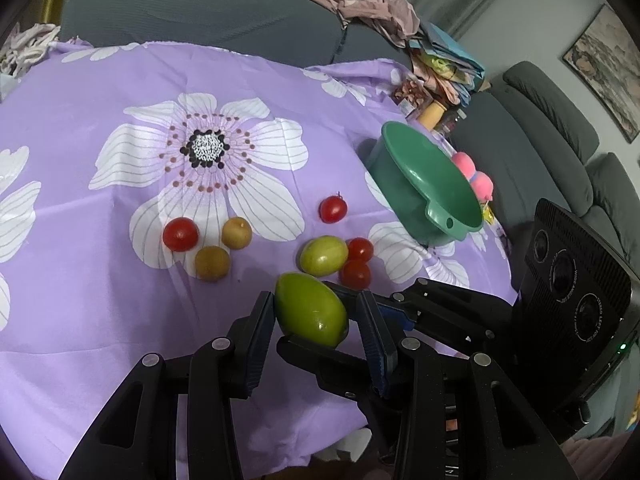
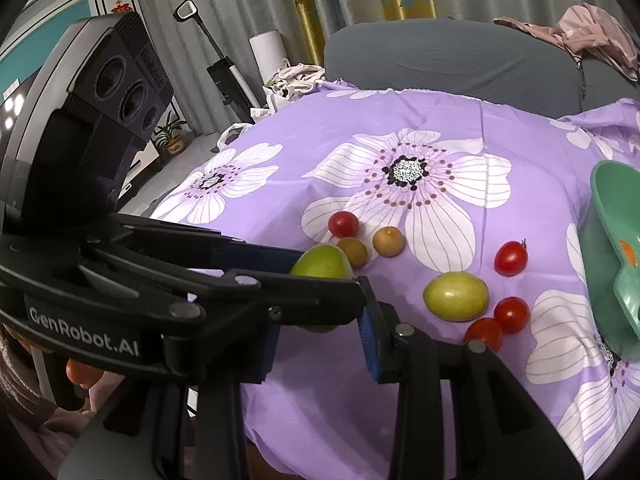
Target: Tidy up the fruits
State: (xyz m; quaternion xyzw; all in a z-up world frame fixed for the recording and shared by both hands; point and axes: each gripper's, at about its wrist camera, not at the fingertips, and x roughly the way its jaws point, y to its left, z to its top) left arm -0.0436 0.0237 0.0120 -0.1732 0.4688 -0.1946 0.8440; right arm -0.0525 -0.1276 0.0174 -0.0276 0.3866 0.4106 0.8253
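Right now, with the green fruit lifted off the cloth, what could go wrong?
1. The left hand-held gripper and right hand-held gripper both appear to pinch one smooth oval green fruit; uneven pulls could squeeze it out.
2. If dropped, it could strike the cherry tomatoes just below and scatter them.

A grey sofa [image 1: 192, 16] is curving around the bench [image 1: 80, 240] from 12 to 3 o'clock, crumpled pink cloth [image 1: 372, 4] lying on its back. Grey and yellow curtains [image 2: 304, 8] are hanging at 12 o'clock; a framed picture [image 1: 608, 72] is hanging at 2 o'clock.
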